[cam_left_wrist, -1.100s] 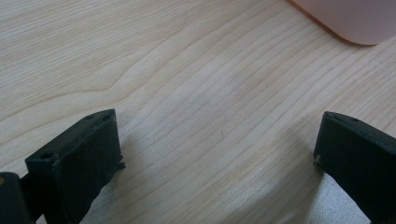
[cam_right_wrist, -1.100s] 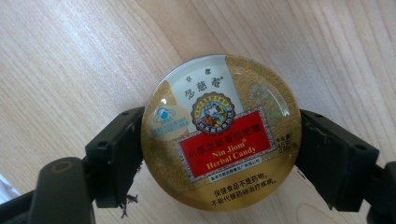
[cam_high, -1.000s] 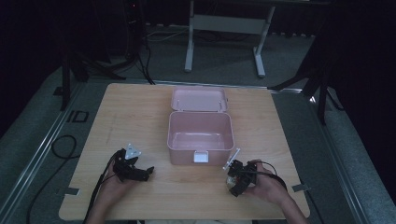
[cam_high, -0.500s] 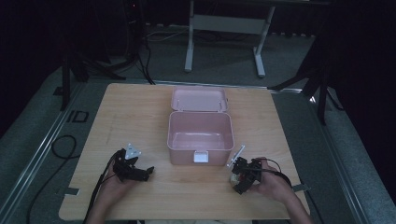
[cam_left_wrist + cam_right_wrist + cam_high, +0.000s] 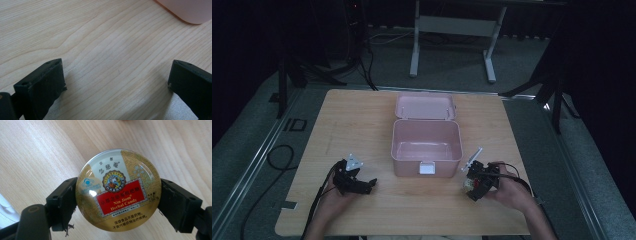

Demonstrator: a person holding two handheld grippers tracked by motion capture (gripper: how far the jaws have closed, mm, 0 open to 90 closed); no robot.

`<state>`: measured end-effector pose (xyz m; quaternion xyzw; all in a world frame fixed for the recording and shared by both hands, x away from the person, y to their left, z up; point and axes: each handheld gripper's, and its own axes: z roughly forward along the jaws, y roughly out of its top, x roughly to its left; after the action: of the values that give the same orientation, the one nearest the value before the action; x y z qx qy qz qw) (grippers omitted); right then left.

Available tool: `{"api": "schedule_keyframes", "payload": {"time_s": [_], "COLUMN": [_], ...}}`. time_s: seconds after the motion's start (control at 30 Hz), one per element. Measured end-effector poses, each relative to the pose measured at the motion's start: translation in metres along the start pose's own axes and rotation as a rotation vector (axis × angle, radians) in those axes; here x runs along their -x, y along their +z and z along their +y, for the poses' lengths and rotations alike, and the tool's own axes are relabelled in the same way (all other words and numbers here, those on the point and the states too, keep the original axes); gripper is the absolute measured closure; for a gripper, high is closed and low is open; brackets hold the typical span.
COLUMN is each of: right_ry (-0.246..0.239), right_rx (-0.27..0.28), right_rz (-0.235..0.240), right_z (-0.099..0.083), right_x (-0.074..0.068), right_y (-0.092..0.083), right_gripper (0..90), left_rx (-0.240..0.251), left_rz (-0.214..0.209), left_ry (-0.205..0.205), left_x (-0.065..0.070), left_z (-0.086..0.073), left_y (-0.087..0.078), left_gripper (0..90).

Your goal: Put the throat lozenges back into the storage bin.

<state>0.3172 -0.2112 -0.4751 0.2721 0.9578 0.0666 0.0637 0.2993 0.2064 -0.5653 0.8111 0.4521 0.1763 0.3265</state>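
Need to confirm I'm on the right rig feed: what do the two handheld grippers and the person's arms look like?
Both are black. The left gripper carries a grey three-cornered plate on top, and a black cable trails off it toward the table edge. Its jaws are blocky black pads with small screw holes. The right gripper has a pale plate, a black cable looping behind, and the same blocky pads. No sleeves visible on the forearms.

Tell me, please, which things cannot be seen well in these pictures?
- Candy tin, right gripper view: its sides sit behind the fingers, and the smallest print is too small to read.
- Same tin, high view: too small to identify in the right gripper.
- Pink box, left gripper view: cut off by the top edge.
- Box floor, high view: the near wall hides part.
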Motion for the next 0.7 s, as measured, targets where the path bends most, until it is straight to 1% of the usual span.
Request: {"api": "schedule_keyframes", "payload": {"time_s": [0.23, 0.6, 0.7], "right_ry": [-0.007, -0.005, -0.013], "right_rx": [0.000, -0.004, -0.010], "right_rz": [-0.013, -0.016, -0.016], "right_z": [0.004, 0.005, 0.005], "right_x": [0.004, 0.012, 0.013], "right_y": [-0.008, -0.017, -0.019], "right_gripper": [20.4, 20.4, 20.4], "left_rx": [0.000, 0.001, 0.001], "left_rz": [0.000, 0.000, 0.000], "left_ry": [0.000, -0.001, -0.001], "left_x": [0.000, 0.000, 0.000], "left_z": [0.000, 0.000, 0.000], "left_y": [0.000, 0.000, 0.000], "left_gripper": [1.0, 1.0, 1.0]}}
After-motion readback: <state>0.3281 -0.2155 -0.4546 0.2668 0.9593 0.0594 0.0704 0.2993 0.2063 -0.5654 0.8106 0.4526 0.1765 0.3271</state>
